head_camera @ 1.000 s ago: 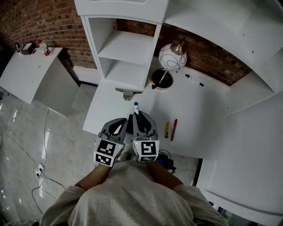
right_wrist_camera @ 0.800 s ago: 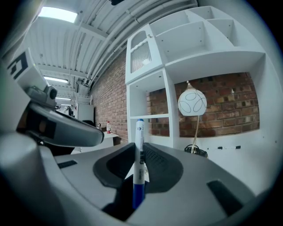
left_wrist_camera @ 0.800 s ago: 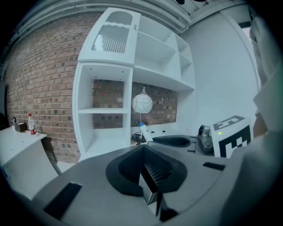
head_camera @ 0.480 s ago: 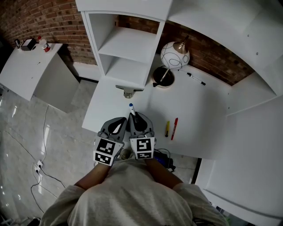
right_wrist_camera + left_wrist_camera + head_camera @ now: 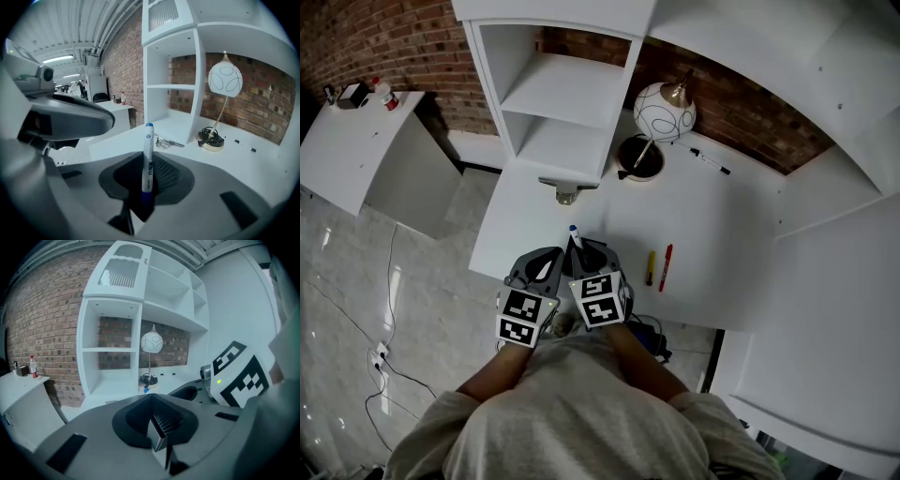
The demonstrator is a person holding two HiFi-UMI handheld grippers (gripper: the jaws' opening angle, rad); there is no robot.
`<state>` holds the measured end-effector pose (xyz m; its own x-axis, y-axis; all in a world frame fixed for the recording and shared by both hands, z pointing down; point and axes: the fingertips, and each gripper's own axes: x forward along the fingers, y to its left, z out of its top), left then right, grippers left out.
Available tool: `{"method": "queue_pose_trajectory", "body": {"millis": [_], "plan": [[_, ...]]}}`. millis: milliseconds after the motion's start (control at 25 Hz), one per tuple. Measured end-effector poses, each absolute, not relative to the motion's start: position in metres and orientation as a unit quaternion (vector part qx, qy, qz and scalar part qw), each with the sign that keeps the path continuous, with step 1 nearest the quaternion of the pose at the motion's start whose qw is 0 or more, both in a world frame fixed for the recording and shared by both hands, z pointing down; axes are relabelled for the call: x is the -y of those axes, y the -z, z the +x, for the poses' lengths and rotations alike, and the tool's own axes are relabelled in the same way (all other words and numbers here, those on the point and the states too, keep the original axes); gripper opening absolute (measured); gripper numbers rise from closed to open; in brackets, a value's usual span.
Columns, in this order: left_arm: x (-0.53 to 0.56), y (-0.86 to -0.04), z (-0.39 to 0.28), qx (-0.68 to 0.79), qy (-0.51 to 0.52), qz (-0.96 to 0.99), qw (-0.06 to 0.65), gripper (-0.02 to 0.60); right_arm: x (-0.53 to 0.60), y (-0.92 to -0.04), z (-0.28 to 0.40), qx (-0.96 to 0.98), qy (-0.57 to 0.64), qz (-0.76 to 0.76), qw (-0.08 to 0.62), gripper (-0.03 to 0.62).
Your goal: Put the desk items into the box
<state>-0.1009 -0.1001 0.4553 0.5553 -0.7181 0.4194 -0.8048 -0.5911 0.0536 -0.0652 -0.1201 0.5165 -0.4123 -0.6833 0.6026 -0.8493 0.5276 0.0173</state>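
Right gripper view shows my right tool [image 5: 149,187] clamped on a blue-capped marker [image 5: 148,154], which stands up between the jaws with its cap pointing away from me toward the shelf unit [image 5: 173,79]. In the left gripper view my left tool [image 5: 158,430] has its jaws pressed together with nothing between them. From the head view, both tools sit side by side at the near edge of the white surface [image 5: 722,234], with the marker's cap poking out ahead of the right tool. I judge the task as barely begun: one marker is in my grasp but not delivered, and I see no box in any view, so I cannot say where it must go. Left on the surface are a yellow marker [image 5: 650,267] and a red marker [image 5: 665,267], lying just beside each other to the right of my right tool, and a black pen [image 5: 711,161] far back near the lamp [image 5: 664,111].
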Motion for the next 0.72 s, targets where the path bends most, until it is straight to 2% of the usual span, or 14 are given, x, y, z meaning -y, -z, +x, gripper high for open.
{"method": "queue_pose_trajectory", "body": {"millis": [320,560,720], "plan": [[0.099,-0.458,-0.097,0.428,-0.187,0.876,0.123,0.003,0.110,-0.536,-0.071,0.815,-0.159,0.421,0.366,0.078],[0.099,-0.459,-0.098,0.430,-0.189,0.874,0.128,0.003,0.109,-0.531,-0.072,0.824,-0.177,0.414,0.342,0.099],[0.099,-0.456,-0.094,0.429,-0.184,0.876,0.122,0.003,0.113,-0.514,-0.065,0.830,-0.149,0.445,0.301,0.103]]}}
